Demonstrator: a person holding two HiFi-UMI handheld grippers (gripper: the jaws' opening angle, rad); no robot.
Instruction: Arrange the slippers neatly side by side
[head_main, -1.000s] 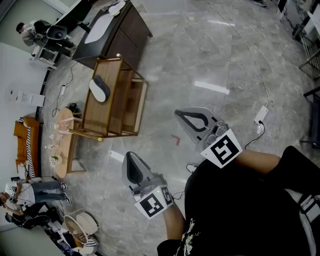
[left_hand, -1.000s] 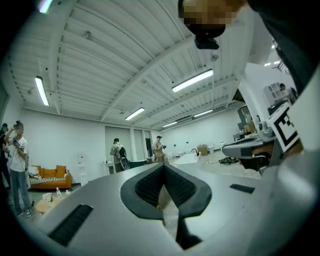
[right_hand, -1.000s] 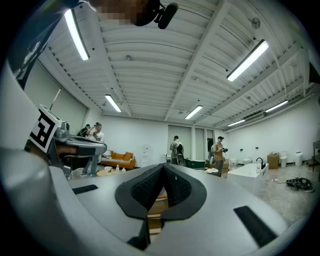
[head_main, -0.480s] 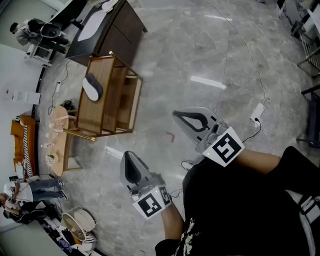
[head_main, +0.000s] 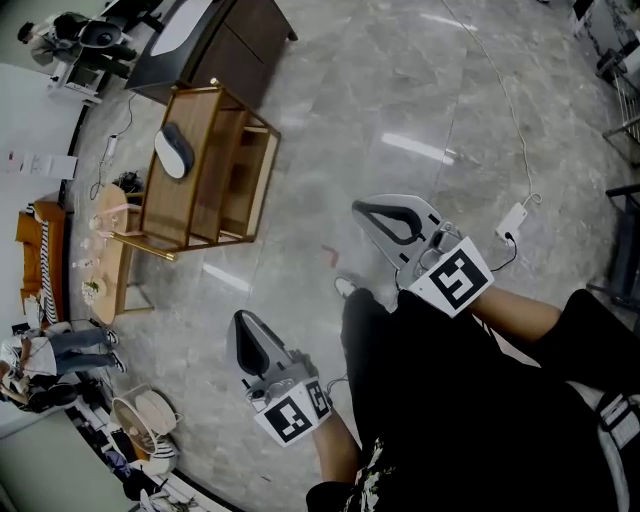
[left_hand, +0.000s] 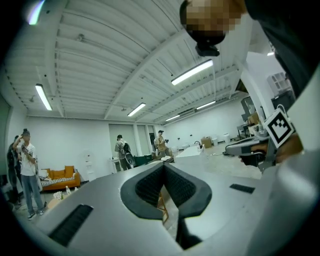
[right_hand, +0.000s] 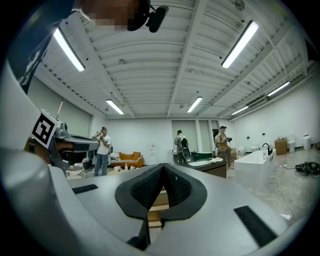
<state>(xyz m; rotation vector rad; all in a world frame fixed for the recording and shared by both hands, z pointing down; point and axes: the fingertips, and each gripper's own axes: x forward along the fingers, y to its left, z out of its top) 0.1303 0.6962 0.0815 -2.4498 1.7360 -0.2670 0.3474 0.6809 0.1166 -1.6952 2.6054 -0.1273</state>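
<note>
Nothing is arranged yet: my left gripper (head_main: 241, 320) and right gripper (head_main: 362, 209) carry nothing, fingers pressed together, well apart from the one slipper (head_main: 174, 150) I can see atop the wooden rack (head_main: 200, 192).

Slipper (head_main: 173, 150) on wooden rack (head_main: 192, 205) (low table (head_main: 112, 266) beside it).

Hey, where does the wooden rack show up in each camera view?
Head view: wooden rack at upper left, one slipper on top.
Left gripper view: a sliver behind the closed jaws, low centre.
Right gripper view: likewise, low centre.
Shared landmark: orange sofa.
</note>
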